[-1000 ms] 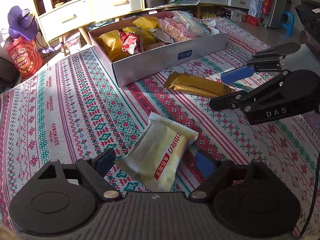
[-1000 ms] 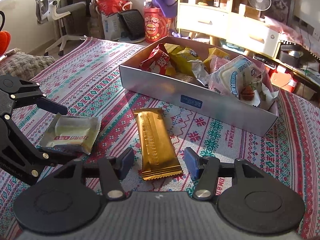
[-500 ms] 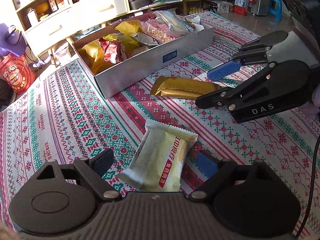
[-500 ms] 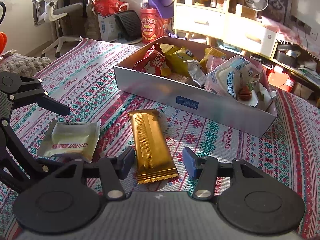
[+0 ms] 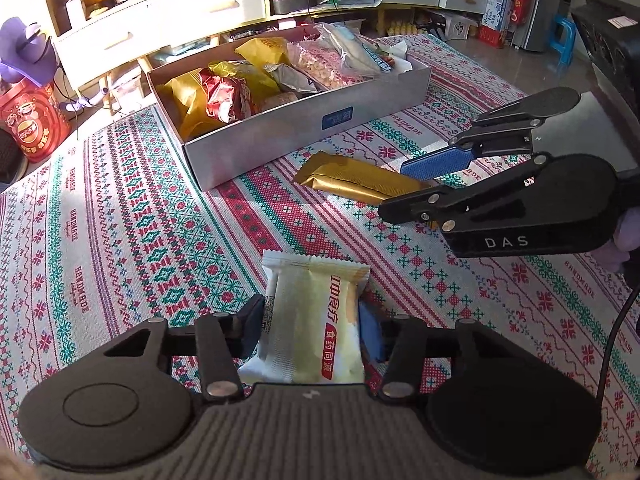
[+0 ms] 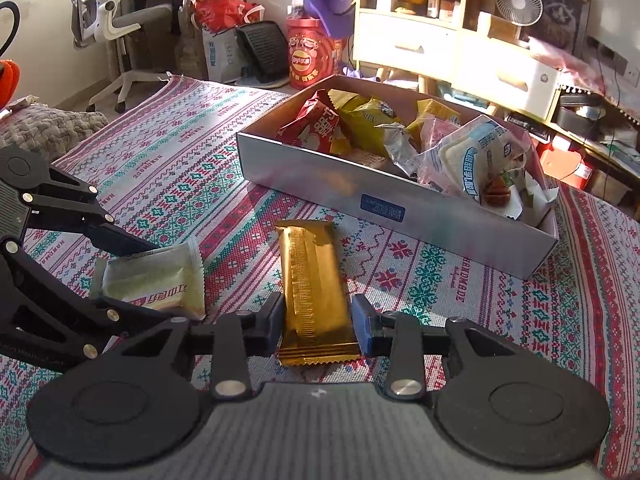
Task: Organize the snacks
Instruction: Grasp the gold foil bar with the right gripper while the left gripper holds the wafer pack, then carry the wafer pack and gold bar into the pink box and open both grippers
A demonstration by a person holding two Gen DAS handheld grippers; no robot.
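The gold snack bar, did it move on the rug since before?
No. In the right wrist view the gold snack bar lies pointing at the blue label on the gray box, as before; only the right claw is closing around it.

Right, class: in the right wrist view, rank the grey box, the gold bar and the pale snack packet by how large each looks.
1. Grey box, clearly the largest.
2. Gold bar.
3. Pale snack packet, partly hidden by the left gripper.
The last two look close in size, so that order is unsure.
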